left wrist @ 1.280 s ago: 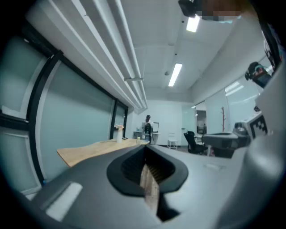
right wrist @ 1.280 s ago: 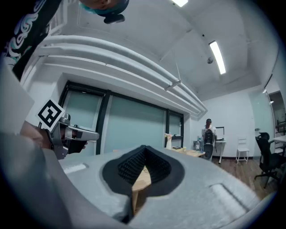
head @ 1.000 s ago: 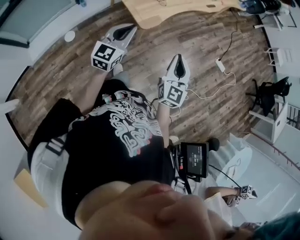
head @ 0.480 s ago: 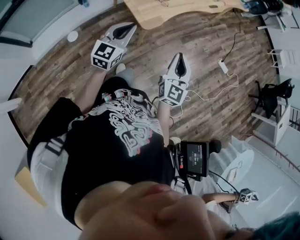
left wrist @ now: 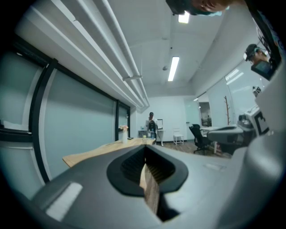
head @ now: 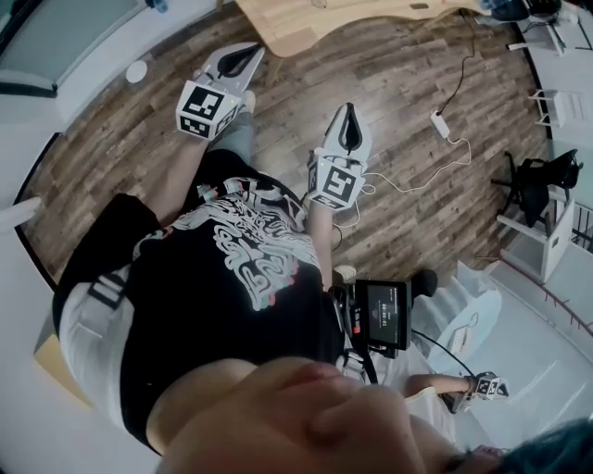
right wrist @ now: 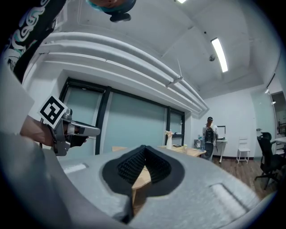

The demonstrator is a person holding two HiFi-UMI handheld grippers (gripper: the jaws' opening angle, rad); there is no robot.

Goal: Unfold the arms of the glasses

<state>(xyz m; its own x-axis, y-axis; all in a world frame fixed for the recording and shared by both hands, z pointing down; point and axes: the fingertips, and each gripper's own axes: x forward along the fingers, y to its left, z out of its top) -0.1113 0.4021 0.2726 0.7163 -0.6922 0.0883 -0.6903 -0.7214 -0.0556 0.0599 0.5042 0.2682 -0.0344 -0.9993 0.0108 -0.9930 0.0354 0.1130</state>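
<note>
Both claws sit a little higher in the head view than a second ago, and the counter has slid nearer the top edge. The left claw is held out over the wood floor, pointing toward the counter's near corner but short of it. The right claw is beside it, lower in the frame and apart from it, pointing much the same way. Each carries its marker cube behind the jaws.

The left gripper view shows the left claw with its jaws together at the tips and nothing between them (only a sliver of wood shows through the gap behind the tips). The right gripper view shows the same of the right claw: jaws met at the tips, nothing clamped. At the left of that view the other gripper's cube stands in front of a glass wall.

Beyond the jaws the counter runs along that wall, with a vase on it and a person standing past its far end. The glasses cannot be picked out in any view; whatever lies on the counter is too small to tell. On the floor to the right of the right claw lies a power strip with a white cable
</note>
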